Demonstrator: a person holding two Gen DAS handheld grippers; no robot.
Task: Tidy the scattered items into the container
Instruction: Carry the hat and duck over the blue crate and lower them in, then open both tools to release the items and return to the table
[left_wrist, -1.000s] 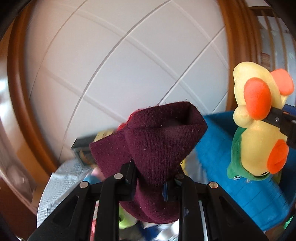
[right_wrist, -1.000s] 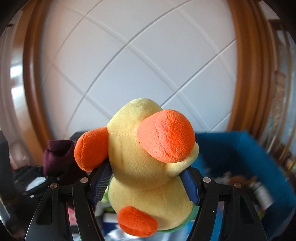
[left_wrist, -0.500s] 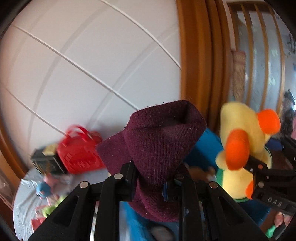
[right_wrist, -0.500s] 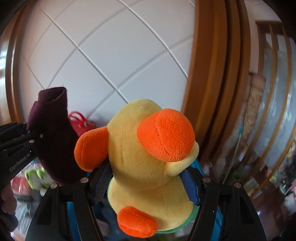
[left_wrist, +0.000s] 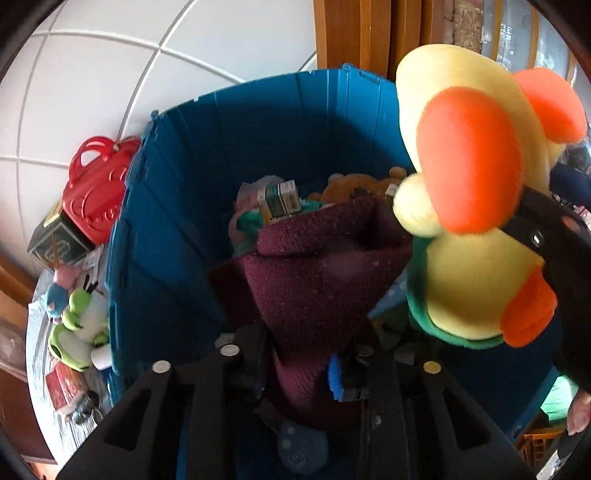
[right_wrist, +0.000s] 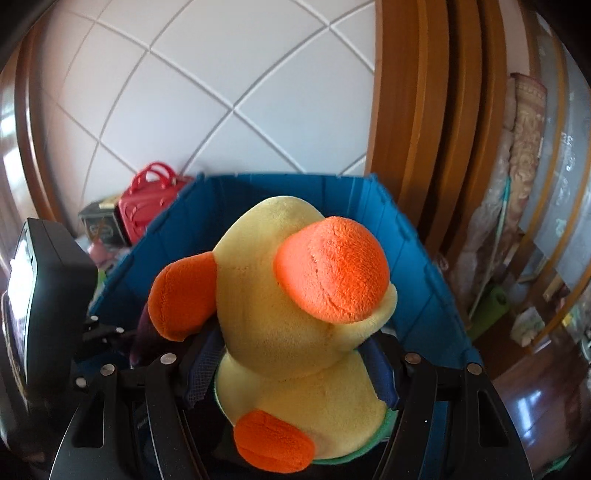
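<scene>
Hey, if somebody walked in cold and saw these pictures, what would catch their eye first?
The yellow plush duck with orange beak and feet, clamped in the right gripper over the blue bin. Beside it, a maroon knit sock sits between the opening fingers of the left gripper, above the toys already in the bin.

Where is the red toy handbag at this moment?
Outside the blue bin, against its left wall in the left wrist view: the red handbag lies by a dark box.
</scene>
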